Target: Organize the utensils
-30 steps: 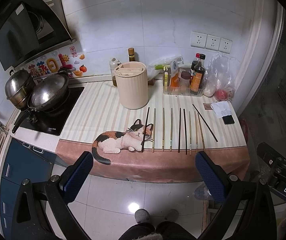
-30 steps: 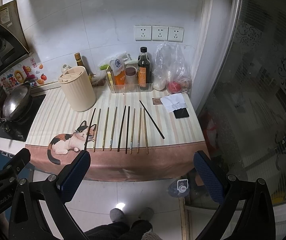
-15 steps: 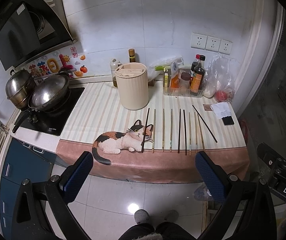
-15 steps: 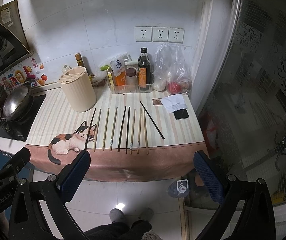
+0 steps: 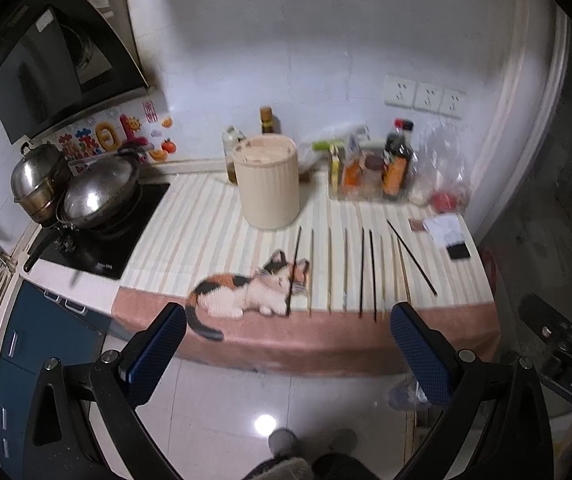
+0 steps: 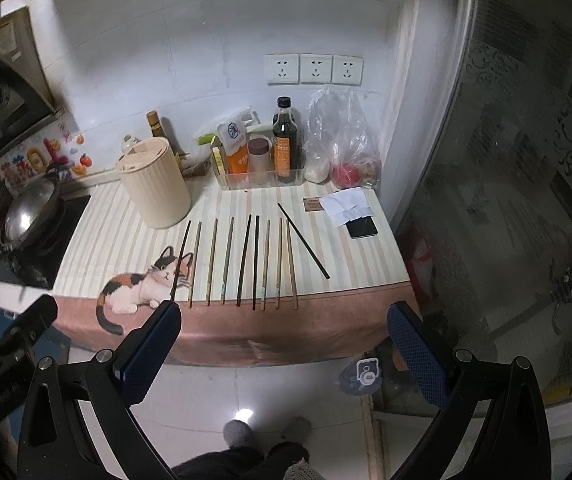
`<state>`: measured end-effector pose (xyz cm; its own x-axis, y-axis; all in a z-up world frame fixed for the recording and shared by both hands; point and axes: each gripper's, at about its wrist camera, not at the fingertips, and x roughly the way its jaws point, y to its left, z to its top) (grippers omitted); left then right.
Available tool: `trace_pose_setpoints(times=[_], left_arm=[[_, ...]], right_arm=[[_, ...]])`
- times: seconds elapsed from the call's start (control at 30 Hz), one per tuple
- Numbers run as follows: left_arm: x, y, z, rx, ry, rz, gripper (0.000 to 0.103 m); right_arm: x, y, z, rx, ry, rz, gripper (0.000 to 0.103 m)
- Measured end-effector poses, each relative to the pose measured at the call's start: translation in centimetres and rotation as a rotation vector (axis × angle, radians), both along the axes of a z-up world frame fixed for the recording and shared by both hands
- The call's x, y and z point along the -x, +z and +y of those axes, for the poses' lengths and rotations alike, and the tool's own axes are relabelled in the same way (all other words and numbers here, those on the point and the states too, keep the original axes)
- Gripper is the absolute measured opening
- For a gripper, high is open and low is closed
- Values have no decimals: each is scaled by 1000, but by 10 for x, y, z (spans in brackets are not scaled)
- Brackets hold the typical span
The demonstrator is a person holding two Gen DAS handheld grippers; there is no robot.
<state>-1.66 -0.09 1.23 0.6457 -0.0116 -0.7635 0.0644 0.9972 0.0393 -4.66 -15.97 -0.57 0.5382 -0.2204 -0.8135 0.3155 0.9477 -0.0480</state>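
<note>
A: Utensils? 
B: Ten thin chopsticks (image 6: 246,260), dark and light wood, in a loose row on the striped counter mat (image 6: 118,224); the rightmost dark one lies slanted. 
A: Nearby? 
B: Ribbed cream cylindrical holder (image 6: 154,184) upright just behind the row, black phone (image 6: 361,227) to the right. 
A: Claws? 
B: Left gripper (image 5: 287,354) and right gripper (image 6: 284,346) both spread wide, empty, off the counter edge above the floor.

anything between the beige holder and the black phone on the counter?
Yes: the row of chopsticks lies between the beige holder and the black phone, clearest in the right wrist view.
</note>
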Motion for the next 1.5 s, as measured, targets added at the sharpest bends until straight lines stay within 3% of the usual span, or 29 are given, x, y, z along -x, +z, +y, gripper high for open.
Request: trace_pose_setpoints(times=[0.17, 0.27, 0.37, 0.5, 0.6, 0.7, 0.87, 1.03, 1.2, 1.37, 1.43, 1.5], left_arm=[[-26, -11, 21, -13, 18, -88, 103], [-52, -27, 33, -34, 15, -91, 103], [-83, -53, 40, -68, 9, -55, 103], [-123, -93, 52, -72, 22, 47, 103], [-143, -123, 56, -63, 31, 114, 103], [-170, -161, 52, -56, 37, 204, 98], [-216, -218, 31, -57, 19, 356, 77], [-258, -273, 10, -81, -3, 475, 55], [-291, -311, 1, -99, -25, 549, 55], [-313, -329, -2, -104, -38, 572, 54], [-317, -333, -3, -106, -48, 569, 44], [-321, -340, -3, -107, -56, 575, 33]], right_arm=[[-9, -12, -6, -35, -57, -62, 103], [-19, -27, -10, -60, -101, -63, 103], [-36, -46, -13, -69, -130, -55, 100], [-65, -78, -22, -107, -137, -1, 79], [-97, -115, -28, -153, -128, 81, 71], [-124, -153, -30, -190, -103, 150, 59], [-185, -230, -32, -302, -54, 281, 38], [-240, -288, -40, -386, -42, 375, 36], [-287, -339, -44, -452, -48, 468, 36], [-312, -372, -43, -457, -52, 541, 36], [-317, -381, -42, -444, -52, 568, 34], [-321, -379, -38, -414, -41, 567, 23]])
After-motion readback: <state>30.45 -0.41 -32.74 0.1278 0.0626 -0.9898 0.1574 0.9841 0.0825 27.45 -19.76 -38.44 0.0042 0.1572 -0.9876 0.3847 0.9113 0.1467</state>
